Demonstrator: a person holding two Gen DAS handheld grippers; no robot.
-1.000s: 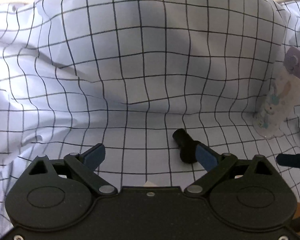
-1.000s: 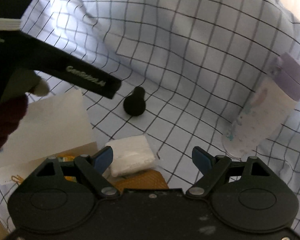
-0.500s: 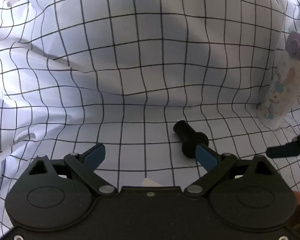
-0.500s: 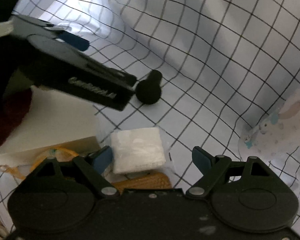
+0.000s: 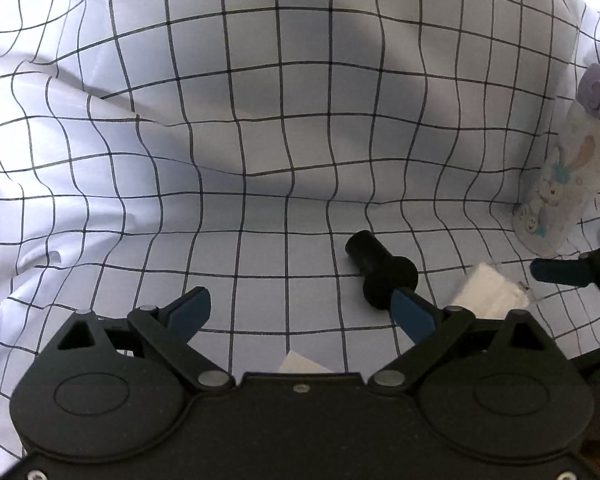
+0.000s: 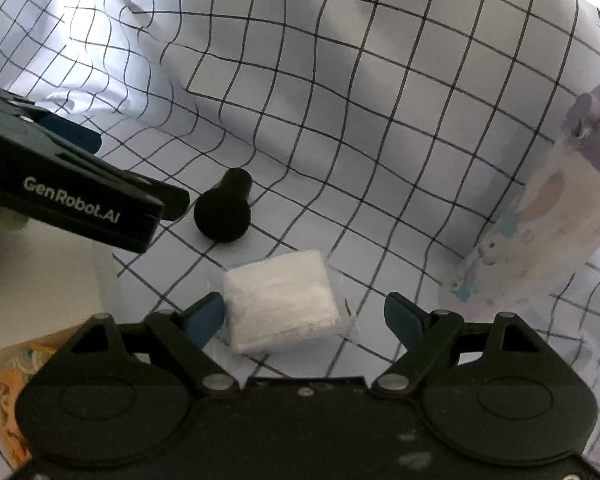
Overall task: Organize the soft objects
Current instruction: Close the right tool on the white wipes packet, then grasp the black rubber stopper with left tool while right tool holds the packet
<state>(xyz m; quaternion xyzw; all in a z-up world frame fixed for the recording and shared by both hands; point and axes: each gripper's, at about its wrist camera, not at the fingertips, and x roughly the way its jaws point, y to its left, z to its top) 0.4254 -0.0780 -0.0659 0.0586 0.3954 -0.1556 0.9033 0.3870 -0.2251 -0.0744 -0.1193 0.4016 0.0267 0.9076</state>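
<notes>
Both pairs of jaws stand wide apart, nothing clamped in either. Left gripper (image 5: pixel 302 312) hangs over the checked cloth (image 5: pixel 260 160) with only bare cloth and the corner of a white card between its blue fingertips (image 5: pixel 190 307). It has barely shifted since a second ago: the black knob-shaped piece (image 5: pixel 380 274) sits by its right finger as before, only a little farther off now.

Over to the right gripper (image 6: pixel 304 314), and here's the change. It has dropped lower and closer in. A second ago the white wrapped pad (image 6: pixel 282 298) lay low by its left finger, partly behind it; now the pad sits between the open fingers, nearer the left one, whose tip is just beside the pad's left edge. Whether they touch, I can't tell. The pad has also come into the left camera's view (image 5: pixel 486 294), where it was not visible before, with the right gripper's blue fingertip (image 5: pixel 560 273) just to its right.

Far right, the clear pouch with a rabbit print and a lilac cap (image 6: pixel 540 240) leans against the raised cloth. What is inside cannot be made out. Near left in the right camera's view, a white card (image 6: pixel 40 280) lies over an orange patterned packet (image 6: pixel 16 380).
</notes>
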